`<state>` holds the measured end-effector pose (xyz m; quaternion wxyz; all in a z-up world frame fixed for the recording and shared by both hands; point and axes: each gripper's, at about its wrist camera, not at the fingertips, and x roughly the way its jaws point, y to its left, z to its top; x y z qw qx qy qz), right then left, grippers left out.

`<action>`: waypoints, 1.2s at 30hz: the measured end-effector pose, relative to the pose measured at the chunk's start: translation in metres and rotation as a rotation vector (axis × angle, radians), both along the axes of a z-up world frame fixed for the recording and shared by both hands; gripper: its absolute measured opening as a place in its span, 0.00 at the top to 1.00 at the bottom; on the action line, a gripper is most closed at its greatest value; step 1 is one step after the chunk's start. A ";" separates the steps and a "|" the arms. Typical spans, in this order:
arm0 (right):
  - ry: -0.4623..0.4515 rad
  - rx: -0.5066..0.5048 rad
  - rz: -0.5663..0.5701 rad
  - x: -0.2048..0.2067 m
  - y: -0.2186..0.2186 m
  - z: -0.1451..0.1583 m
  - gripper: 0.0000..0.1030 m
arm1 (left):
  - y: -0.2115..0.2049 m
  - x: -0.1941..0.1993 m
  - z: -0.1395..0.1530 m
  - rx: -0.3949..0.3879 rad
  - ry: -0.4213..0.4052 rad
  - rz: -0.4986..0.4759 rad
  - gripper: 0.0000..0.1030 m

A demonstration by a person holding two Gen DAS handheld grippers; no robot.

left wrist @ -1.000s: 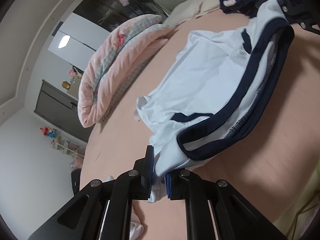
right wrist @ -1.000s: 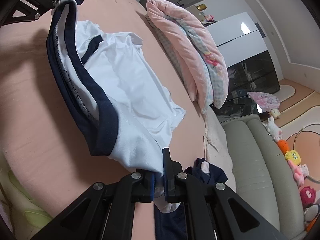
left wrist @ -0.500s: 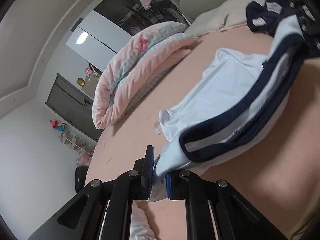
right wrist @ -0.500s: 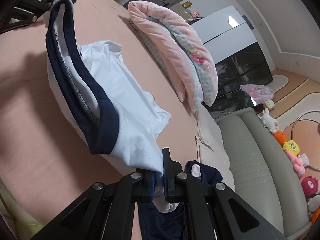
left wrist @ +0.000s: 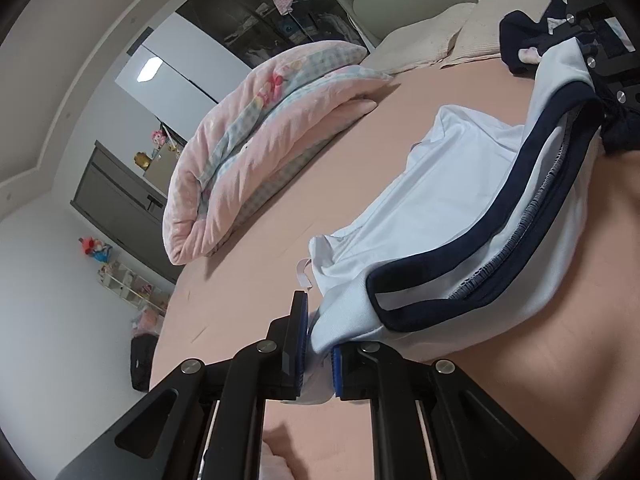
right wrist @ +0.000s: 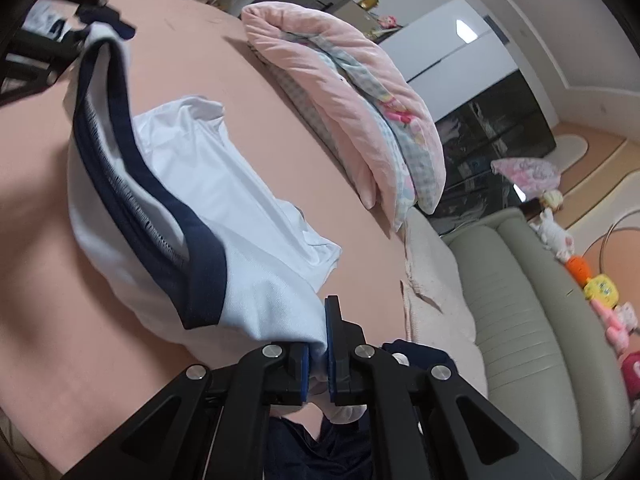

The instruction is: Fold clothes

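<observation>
Both the left gripper (left wrist: 318, 344) and right gripper (right wrist: 318, 354) pinch the soft, light white garment (left wrist: 452, 184) at its navy-banded edge, probably slippery, sagging between these 2 holds.

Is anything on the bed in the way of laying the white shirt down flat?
Nothing visible. Both tongs, left and right, pinch the shirt, and the pink bed around it is bare. The folded blanket lies off to the side, apart from the shirt.

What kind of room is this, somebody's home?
Most likely a home, a bedroom or living room: a folded pink quilt lies on a wide pink bed-like surface, beside a pale green sofa with stuffed toys along it.
</observation>
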<state>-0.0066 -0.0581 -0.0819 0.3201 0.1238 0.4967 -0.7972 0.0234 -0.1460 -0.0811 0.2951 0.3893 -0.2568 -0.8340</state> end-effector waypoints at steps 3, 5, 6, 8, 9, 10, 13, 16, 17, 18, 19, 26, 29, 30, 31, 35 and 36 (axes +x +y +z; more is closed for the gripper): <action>-0.055 -0.002 -0.018 -0.018 -0.013 0.002 0.96 | -0.014 -0.013 0.003 0.041 -0.006 0.005 0.92; -0.097 -0.005 -0.026 -0.031 -0.022 0.003 0.96 | -0.023 -0.021 0.005 0.068 -0.011 0.009 0.92; -0.124 -0.005 -0.033 -0.037 -0.026 0.003 0.96 | -0.028 -0.026 0.006 0.082 -0.013 0.010 0.92; -0.179 -0.007 -0.046 -0.050 -0.035 0.005 0.96 | -0.037 -0.034 0.008 0.109 -0.017 0.014 0.92; -0.200 -0.009 -0.053 -0.055 -0.038 0.005 0.96 | -0.041 -0.038 0.010 0.123 -0.019 0.015 0.92; -0.220 -0.012 -0.062 -0.061 -0.040 0.006 0.96 | -0.046 -0.043 0.011 0.137 -0.022 0.017 0.92; -0.288 -0.029 -0.088 -0.076 -0.046 0.008 0.96 | -0.058 -0.055 0.011 0.168 -0.036 0.027 0.92; -0.374 -0.048 -0.124 -0.093 -0.048 0.009 0.96 | -0.066 -0.066 0.007 0.165 -0.065 0.029 0.92; -0.394 -0.051 -0.131 -0.097 -0.049 0.009 0.96 | -0.067 -0.069 0.005 0.152 -0.074 0.032 0.92; -0.412 -0.054 -0.137 -0.101 -0.050 0.009 0.96 | -0.069 -0.072 0.004 0.147 -0.082 0.034 0.92; -0.428 -0.057 -0.143 -0.105 -0.052 0.010 0.96 | -0.071 -0.076 0.003 0.142 -0.090 0.035 0.92; -0.567 -0.077 -0.213 -0.138 -0.068 0.008 0.96 | -0.083 -0.098 0.000 0.121 -0.129 0.054 0.92; -0.622 -0.084 -0.243 -0.150 -0.075 0.005 0.96 | -0.090 -0.107 -0.001 0.147 -0.142 0.074 0.92; -0.632 -0.088 -0.250 -0.153 -0.077 0.004 0.96 | -0.092 -0.110 -0.001 0.152 -0.145 0.083 0.92; -0.639 -0.092 -0.257 -0.155 -0.079 0.004 0.96 | -0.094 -0.112 -0.002 0.147 -0.146 0.093 0.92; -0.653 -0.091 -0.294 -0.163 -0.087 0.002 0.96 | -0.104 -0.124 -0.003 0.175 -0.147 0.140 0.92; -0.663 -0.096 -0.307 -0.166 -0.089 0.001 0.96 | -0.107 -0.126 -0.004 0.190 -0.148 0.150 0.92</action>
